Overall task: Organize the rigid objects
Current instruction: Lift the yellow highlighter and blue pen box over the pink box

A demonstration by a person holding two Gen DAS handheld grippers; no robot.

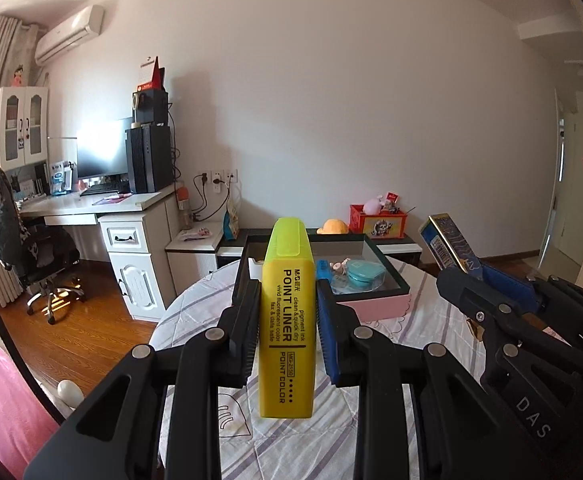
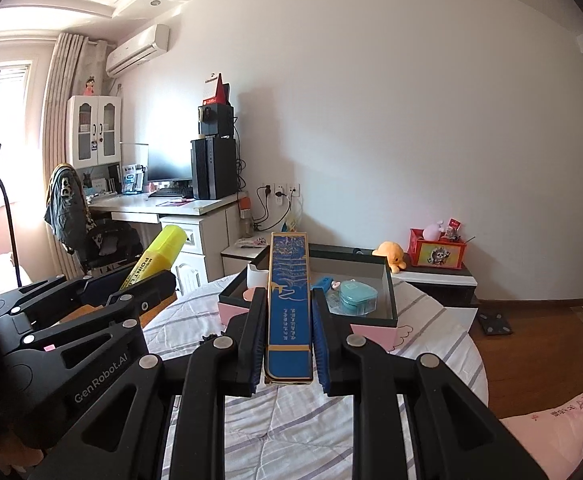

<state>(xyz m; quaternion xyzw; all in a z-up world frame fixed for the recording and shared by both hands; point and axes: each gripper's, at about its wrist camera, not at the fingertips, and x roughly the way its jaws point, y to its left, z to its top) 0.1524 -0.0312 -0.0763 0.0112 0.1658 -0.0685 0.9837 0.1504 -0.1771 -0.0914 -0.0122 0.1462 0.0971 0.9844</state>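
Note:
My left gripper (image 1: pixel 287 300) is shut on a yellow highlighter (image 1: pixel 287 320) marked POINT LINER, held lengthwise above the round table. My right gripper (image 2: pixel 289 312) is shut on a long blue box with gold trim (image 2: pixel 289 300). Each gripper shows in the other's view: the right one with the blue box (image 1: pixel 449 246) at the right, the left one with the highlighter (image 2: pixel 157 256) at the left. Ahead of both lies an open pink tray with dark walls (image 1: pixel 375 302) (image 2: pixel 389 292). In it are a teal case (image 1: pixel 365 274) (image 2: pixel 357 296) and small items.
The table wears a striped white cloth (image 1: pixel 391 320). Behind it a low dark cabinet (image 2: pixel 439 276) carries an orange plush toy (image 2: pixel 391 256) and a red box (image 2: pixel 437 254). A desk with a computer and a chair (image 1: pixel 31 248) stands at the left. Pink bedding (image 2: pixel 563 424) is at the lower right.

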